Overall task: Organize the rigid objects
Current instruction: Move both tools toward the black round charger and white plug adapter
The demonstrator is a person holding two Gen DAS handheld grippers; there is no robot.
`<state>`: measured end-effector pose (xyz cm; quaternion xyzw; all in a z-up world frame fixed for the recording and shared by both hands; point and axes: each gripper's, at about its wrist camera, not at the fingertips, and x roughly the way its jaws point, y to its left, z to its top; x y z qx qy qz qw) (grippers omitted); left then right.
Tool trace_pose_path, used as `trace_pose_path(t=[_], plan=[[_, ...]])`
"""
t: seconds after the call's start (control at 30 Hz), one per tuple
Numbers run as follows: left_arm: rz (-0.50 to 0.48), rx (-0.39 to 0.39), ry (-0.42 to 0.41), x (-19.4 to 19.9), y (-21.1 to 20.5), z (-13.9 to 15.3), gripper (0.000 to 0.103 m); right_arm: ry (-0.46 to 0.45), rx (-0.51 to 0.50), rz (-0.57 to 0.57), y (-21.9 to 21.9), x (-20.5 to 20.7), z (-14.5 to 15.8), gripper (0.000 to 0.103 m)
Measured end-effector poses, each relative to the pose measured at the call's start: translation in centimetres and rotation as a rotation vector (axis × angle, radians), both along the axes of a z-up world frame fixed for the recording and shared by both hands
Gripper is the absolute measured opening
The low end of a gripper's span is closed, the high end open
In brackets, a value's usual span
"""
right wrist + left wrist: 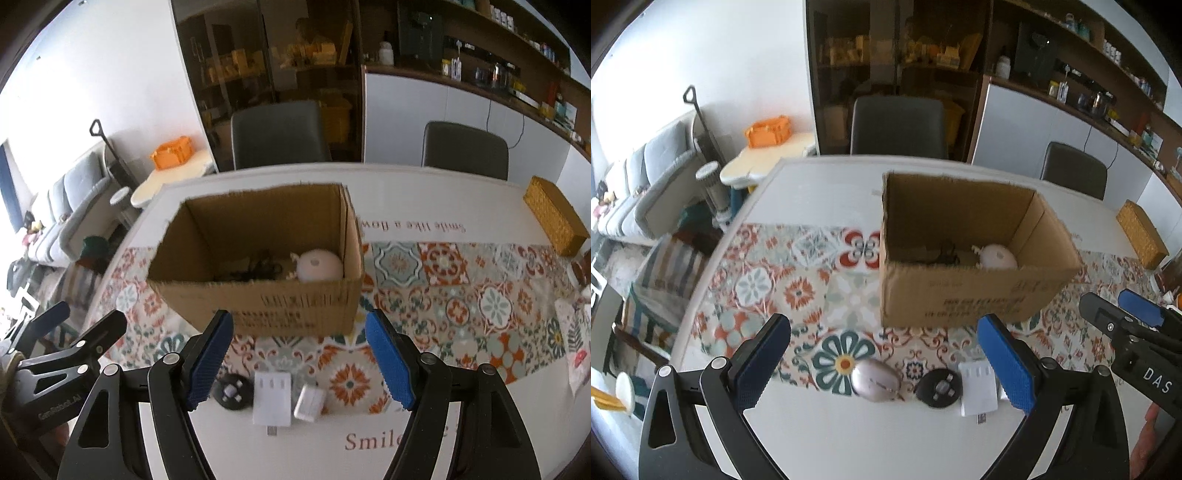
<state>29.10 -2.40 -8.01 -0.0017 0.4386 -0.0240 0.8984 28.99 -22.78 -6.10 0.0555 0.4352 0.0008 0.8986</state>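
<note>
Hovering over a patterned tablecloth (461, 291), two hand-held grippers angle down at a row of small objects on a white table (849, 435). Nearest the cameras, the left gripper (882, 354) has its blue-padded fingers spread wide with nothing between the pads; below the gap lie a pinkish computer mouse (876, 379), a round black disc (938, 387) just beside it and a white rectangular adapter (977, 391) touching the cloth's edge. The right gripper (301, 358) is likewise spread and holds nothing; in its view the black disc, the white adapter and a smaller white block (309, 402) sit side by side beneath its fingers, all resting on the table. A bit of a hand shows at the lower right edge of the left view. Just beyond the row stands an open cardboard box (306, 306), upright on the cloth, with a pale rounded device (319, 266) against its right wall and a tangle of black cable (258, 271) beside it. Farther right, well apart, a woven yellow box (556, 218) sits near the table's far edge. Two dark chairs (277, 133) stand behind the table, in front of a glass cabinet and shelves.
</note>
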Motion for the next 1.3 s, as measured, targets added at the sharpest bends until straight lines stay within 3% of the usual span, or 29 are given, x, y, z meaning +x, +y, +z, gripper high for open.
trace_pose_path(t=[0.53, 0.73, 0.97, 1.3], plan=[[-0.035, 0.012, 0.15, -1.1, -1.1, -5.7, 0.103, 0.185, 0.027, 0.001, -0.3, -1.5, -7.1, 0.072], [-0.033, 0.065, 0.17, -1.0, -1.5, -7.2, 0.103, 0.235, 0.042, -0.001, -0.5, -1.4, -9.0, 0.07], [-0.055, 0.13, 0.178, -1.2, -2.2, -9.1, 0.103, 0.289, 0.059, 0.005, -0.6, -1.0, -11.4, 0.066], [-0.06, 0.138, 0.23, -0.2, -2.4, -11.4, 0.103, 0.336, 0.075, 0.005, -0.4, -0.2, -14.6, 0.052]])
